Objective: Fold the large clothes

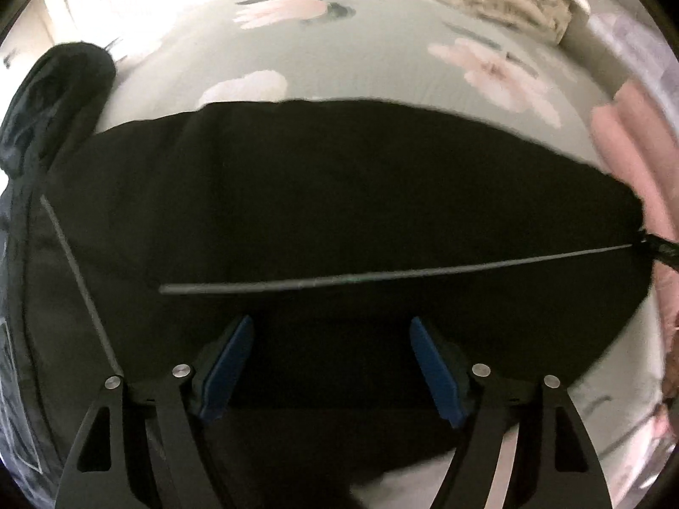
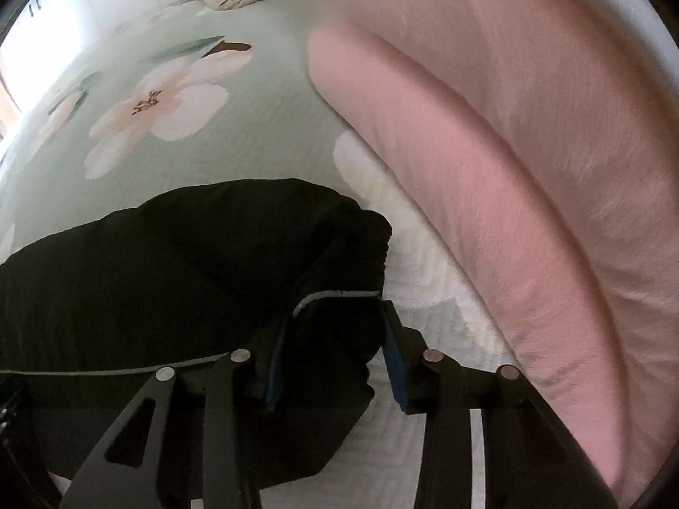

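Observation:
A large black garment (image 1: 322,195) with thin grey piping lies spread across the flowered bed sheet (image 1: 360,72). My left gripper (image 1: 331,335) is open, its blue pads hovering over the garment's near edge. In the right wrist view the garment's end (image 2: 178,263) is bunched up. My right gripper (image 2: 333,322) is open, its jaws standing either side of a raised fold of the black cloth by the grey piping. The right gripper's tip shows at the far right of the left wrist view (image 1: 662,248).
A pink rolled blanket (image 2: 488,148) lies along the right side of the bed, close to my right gripper. A beige folded cloth (image 1: 509,0) sits at the far end. A dark bundled item (image 1: 55,97) lies at the left.

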The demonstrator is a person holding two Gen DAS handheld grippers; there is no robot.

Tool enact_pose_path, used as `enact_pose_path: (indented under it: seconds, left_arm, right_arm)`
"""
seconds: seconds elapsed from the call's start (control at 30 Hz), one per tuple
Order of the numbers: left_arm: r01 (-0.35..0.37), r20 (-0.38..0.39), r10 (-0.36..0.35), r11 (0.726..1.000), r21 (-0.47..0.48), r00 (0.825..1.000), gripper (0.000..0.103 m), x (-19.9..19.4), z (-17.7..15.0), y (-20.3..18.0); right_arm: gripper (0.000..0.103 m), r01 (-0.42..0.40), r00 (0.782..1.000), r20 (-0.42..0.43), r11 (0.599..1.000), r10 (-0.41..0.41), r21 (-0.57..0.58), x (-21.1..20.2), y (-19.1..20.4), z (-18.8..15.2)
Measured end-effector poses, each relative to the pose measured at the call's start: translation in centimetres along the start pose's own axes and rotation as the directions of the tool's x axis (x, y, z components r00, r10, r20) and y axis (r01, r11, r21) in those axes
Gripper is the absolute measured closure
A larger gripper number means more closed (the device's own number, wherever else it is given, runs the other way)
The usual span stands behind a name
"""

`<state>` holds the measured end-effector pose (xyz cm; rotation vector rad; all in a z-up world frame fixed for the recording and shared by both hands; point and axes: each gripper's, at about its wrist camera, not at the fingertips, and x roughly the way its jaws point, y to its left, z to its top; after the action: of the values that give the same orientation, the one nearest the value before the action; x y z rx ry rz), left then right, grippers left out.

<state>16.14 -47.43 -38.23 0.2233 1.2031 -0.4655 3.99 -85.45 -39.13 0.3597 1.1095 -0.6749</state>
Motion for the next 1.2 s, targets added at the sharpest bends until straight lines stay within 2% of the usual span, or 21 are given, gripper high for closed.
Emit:
enact_pose_path:
  seconds: [0.1, 0.27, 0.37, 0.53, 0.7, 0.83, 0.97, 1.07, 1.2]
  left_arm:
    - [0.048, 0.041, -0.046, 0.998, -0.044, 0.998, 0.025, -3.2, -1.3, 2.3]
    - [0.019, 0.048, -0.014, 0.993, -0.113, 0.999, 0.025, -7.5, -4.6, 7.5]
    - [0.003, 0.05, 0.005, 0.984, -0.176, 0.999, 0.025, -9.4, -6.7, 11.8]
    - [-0.067, 0.061, 0.084, 0.967, -0.247, 0.995, 0.025, -13.3, -10.3, 20.0]
    - [-0.114, 0.076, 0.143, 0.947, -0.299, 0.987, 0.025, -16.7, -13.3, 28.2]
    - [-0.157, 0.073, 0.192, 0.928, -0.339, 0.979, 0.025, -18.6, -15.3, 34.4]
    - [-0.168, 0.067, 0.21, 0.906, -0.388, 0.975, 0.025, -19.5, -17.5, 39.5]
    - [-0.185, 0.058, 0.227, 0.895, -0.405, 0.972, 0.026, -19.4, -19.0, 42.4]
    - [-0.187, 0.041, 0.225, 0.885, -0.426, 0.973, 0.026, -18.8, -20.4, 44.7]
  right_arm:
    - [0.065, -0.051, 0.997, 0.06, 0.999, 0.051, 0.0, -3.9, 0.7, 0.3]
    - [0.066, -0.175, 0.972, 0.148, 0.983, 0.181, -0.054, -11.6, 5.4, -0.3]
    - [0.066, -0.237, 0.952, 0.167, 0.963, 0.256, -0.124, -15.5, 10.1, -1.5]
    - [0.067, -0.314, 0.917, 0.171, 0.916, 0.361, -0.25, -20.6, 20.2, -4.5]
    - [0.067, -0.38, 0.876, 0.153, 0.85, 0.457, -0.364, -24.7, 32.5, -8.7]
    - [0.067, -0.439, 0.846, 0.099, 0.791, 0.524, -0.426, -26.4, 42.7, -12.2]
    - [0.067, -0.476, 0.829, 0.024, 0.728, 0.559, -0.494, -26.0, 52.6, -16.0]
    - [0.067, -0.465, 0.843, -0.039, 0.689, 0.537, -0.556, -24.1, 59.1, -19.3]
    - [0.067, -0.46, 0.867, -0.149, 0.65, 0.475, -0.605, -19.9, 65.6, -23.7]
